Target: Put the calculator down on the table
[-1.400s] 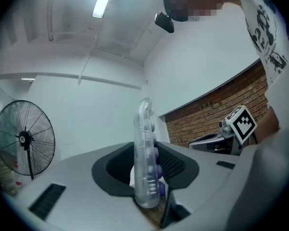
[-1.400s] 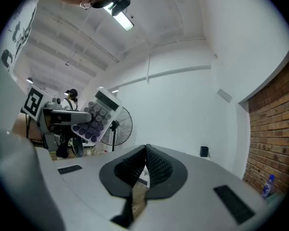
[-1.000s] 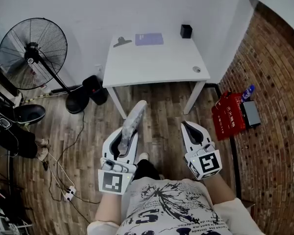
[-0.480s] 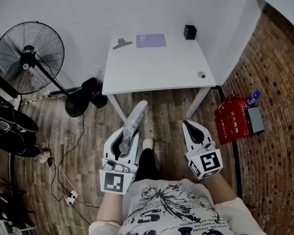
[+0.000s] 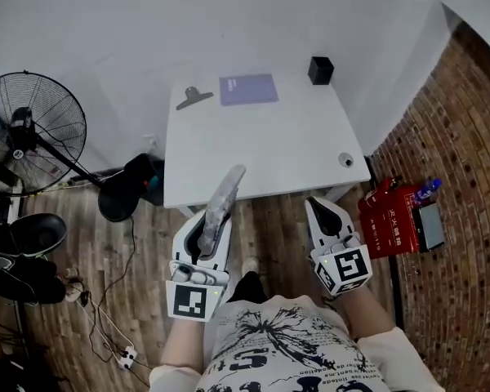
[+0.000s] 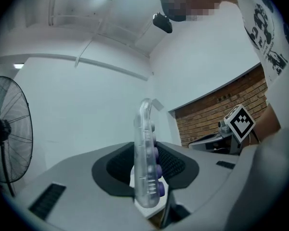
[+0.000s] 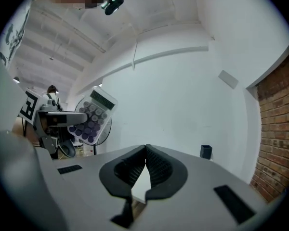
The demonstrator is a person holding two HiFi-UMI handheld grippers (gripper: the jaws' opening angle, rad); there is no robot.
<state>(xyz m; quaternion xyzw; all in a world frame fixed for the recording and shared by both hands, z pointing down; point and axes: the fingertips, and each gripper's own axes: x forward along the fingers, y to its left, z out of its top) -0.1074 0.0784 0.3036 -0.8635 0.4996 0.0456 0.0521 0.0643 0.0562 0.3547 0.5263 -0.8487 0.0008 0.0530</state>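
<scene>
The calculator (image 5: pixel 221 200) is clear plastic with purple keys and stands on its edge, clamped in my left gripper (image 5: pixel 213 221). Its far end reaches over the front edge of the white table (image 5: pixel 269 149). In the left gripper view the calculator (image 6: pixel 147 153) rises edge-on between the dark pads. My right gripper (image 5: pixel 317 210) is shut with nothing in it, just short of the table's front edge, and its pads meet at the tips (image 7: pixel 145 149). From the right gripper view I see the calculator (image 7: pixel 92 116) face-on at the left.
On the table lie a metal clip (image 5: pixel 194 97), a purple notebook (image 5: pixel 248 89), a black cube (image 5: pixel 320 69) and a small round object (image 5: pixel 345 160). A standing fan (image 5: pixel 33 133) is at the left, a red box (image 5: pixel 392 223) by the brick wall at the right.
The table has come much nearer in the head view: its front edge now meets the grippers' tips. Both grippers kept their pose, the calculator still held. The fan slid left.
</scene>
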